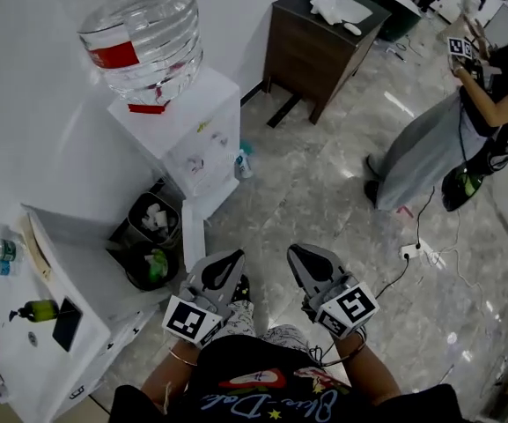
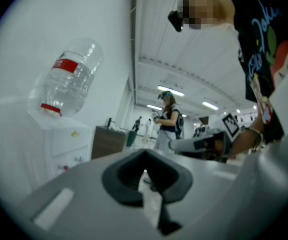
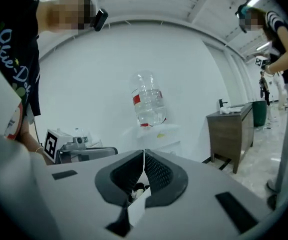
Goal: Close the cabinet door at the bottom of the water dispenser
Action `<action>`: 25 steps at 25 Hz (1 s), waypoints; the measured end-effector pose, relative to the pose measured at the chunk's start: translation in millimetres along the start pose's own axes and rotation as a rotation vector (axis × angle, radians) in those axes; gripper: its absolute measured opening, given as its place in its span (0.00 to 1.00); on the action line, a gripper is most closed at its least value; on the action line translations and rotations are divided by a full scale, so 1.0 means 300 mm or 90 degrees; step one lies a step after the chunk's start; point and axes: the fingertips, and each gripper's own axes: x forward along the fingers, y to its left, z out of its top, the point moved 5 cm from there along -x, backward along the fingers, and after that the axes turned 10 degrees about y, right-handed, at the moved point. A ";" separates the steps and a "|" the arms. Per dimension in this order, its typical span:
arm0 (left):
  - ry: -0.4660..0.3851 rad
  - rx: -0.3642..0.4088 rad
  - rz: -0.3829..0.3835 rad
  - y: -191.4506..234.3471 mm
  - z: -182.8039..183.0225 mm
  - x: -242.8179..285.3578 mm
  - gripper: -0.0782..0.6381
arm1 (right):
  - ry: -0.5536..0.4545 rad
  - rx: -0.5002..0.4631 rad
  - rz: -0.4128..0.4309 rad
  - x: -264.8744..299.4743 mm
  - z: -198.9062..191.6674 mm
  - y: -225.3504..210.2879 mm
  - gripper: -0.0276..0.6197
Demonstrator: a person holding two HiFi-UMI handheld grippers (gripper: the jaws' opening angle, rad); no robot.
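Left tool (image 1: 225, 267) and right tool (image 1: 305, 261) are held side by side, low before the torso, tips pointed forward over the floor — both clenched, nothing gripped. Cabinet door (image 1: 193, 239) is seen swung open at the water dispenser's (image 1: 202, 135) base — apart from both tools.

Bins (image 1: 154, 218) beside door (image 1: 194, 243) (ajar), floor (image 1: 324, 201) free
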 end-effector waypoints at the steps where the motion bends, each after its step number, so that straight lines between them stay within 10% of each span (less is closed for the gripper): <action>1: 0.005 -0.007 0.011 0.047 -0.017 0.030 0.10 | 0.007 0.007 0.008 0.061 0.003 -0.025 0.07; 8: 0.032 -0.195 0.018 0.283 -0.277 0.166 0.10 | 0.132 0.072 0.061 0.384 -0.201 -0.175 0.07; 25: 0.272 -0.300 0.380 0.851 -1.239 0.072 0.10 | 0.249 0.052 0.166 0.849 -0.764 -0.276 0.07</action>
